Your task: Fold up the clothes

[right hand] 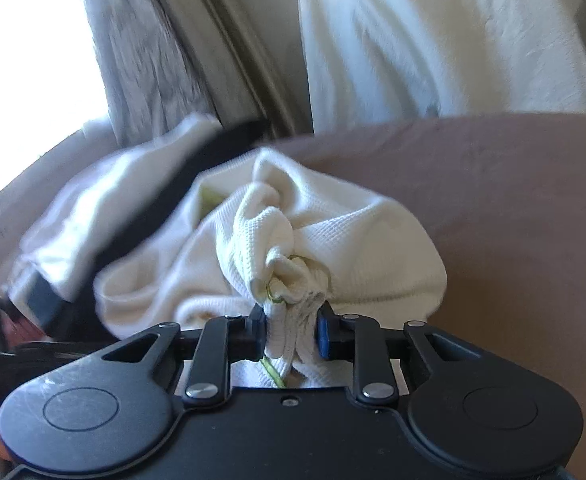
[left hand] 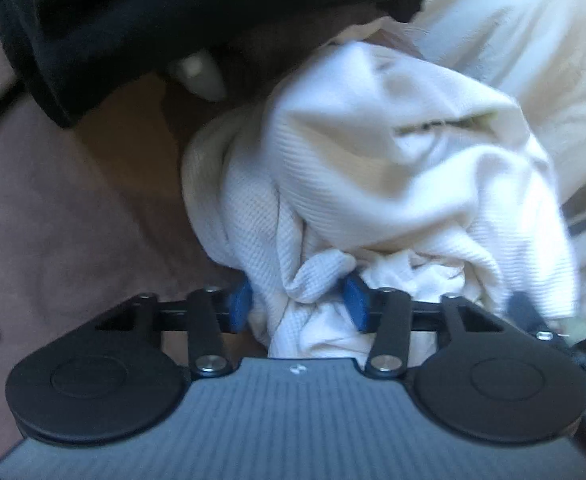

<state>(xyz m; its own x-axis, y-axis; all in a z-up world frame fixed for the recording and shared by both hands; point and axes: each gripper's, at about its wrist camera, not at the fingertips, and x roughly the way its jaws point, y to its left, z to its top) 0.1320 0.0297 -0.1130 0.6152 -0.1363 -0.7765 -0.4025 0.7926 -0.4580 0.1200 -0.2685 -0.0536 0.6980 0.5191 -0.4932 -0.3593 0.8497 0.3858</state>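
Note:
A white waffle-knit garment hangs bunched in front of both cameras. My left gripper is shut on a thick fold of it, the cloth filling the gap between the blue pads. In the right wrist view the same white garment is gathered into a knot, and my right gripper is shut on that bunch. A thin green thread or label string pokes out below the pinched cloth. The rest of the garment droops over a brown surface.
A black garment lies at the upper left, over a white object. A person in a white top is close behind. Grey curtains and a bright window are to the left. More white cloth with a dark band lies nearby.

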